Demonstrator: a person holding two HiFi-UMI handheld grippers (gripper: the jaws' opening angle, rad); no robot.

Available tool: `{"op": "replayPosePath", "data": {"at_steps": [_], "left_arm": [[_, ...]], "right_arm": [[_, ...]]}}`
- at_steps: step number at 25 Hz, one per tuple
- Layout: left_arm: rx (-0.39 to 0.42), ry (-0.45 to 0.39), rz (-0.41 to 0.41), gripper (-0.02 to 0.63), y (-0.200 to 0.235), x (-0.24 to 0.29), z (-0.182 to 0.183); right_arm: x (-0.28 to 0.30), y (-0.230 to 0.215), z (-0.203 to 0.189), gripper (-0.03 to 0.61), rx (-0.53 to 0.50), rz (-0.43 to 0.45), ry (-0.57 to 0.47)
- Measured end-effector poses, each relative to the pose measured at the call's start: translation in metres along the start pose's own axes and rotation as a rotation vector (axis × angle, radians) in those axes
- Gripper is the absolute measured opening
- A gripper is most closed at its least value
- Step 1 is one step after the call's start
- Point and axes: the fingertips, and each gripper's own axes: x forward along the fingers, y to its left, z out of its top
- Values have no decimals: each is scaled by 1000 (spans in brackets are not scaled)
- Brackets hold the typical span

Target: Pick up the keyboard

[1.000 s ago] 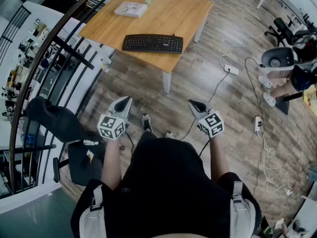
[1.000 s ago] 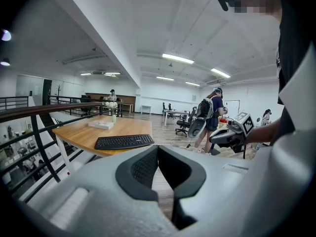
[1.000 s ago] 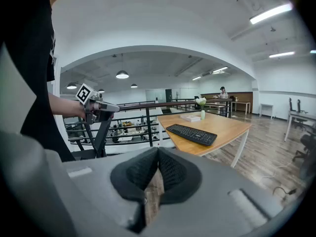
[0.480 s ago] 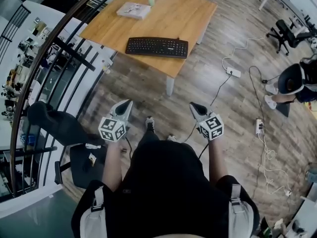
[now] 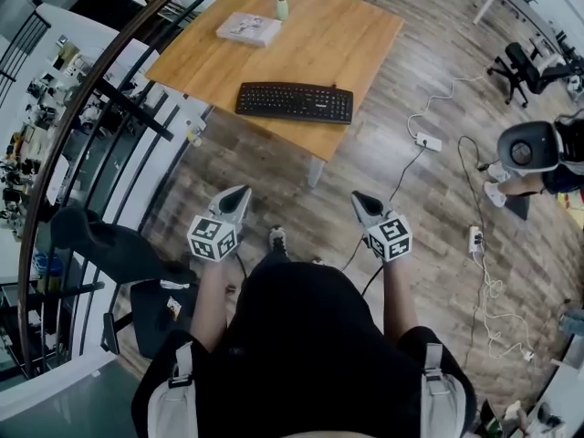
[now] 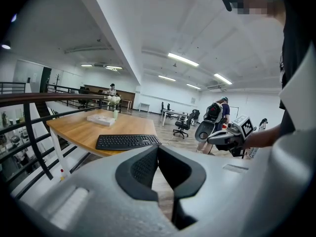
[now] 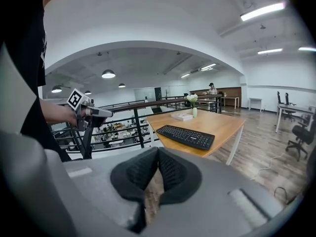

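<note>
Left gripper (image 5: 239,190): jaws closed pad to pad, nothing between them. Right gripper (image 5: 358,196): the same, closed and empty. Both are held out in front of the body, pointed a little downward towards the table (image 5: 338,35), and are well apart from it, with bare wooden floor (image 5: 274,172) in between. The keyboard (image 5: 294,103) lies flat near the table's near edge, parallel to it and untouched. Progress is judged as nil: no grasp made, no contact. Left to do: the gap to be closed, the jaws opened, the keyboard gripped and lifted. Beyond it a flat white book (image 5: 248,28) and a small pale bottle (image 5: 282,7) are seen, well clear of the keyboard. Not resolved: whether a cable runs from the keyboard's back edge; print on the book. The table's far end is cut off by the top of the head view, and its legs are mostly hidden under the top. A power strip (image 5: 426,140) with loose cables lies on the floor to the right.
</note>
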Motion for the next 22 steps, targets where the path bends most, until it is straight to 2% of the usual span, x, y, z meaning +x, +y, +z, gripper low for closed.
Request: {"op": "replayPosePath", "data": {"at_steps": [22], "left_arm": [[-12,-1,-51,12,113,29,23]], "right_arm": [[97,0,42,3,7,-63,23]]}}
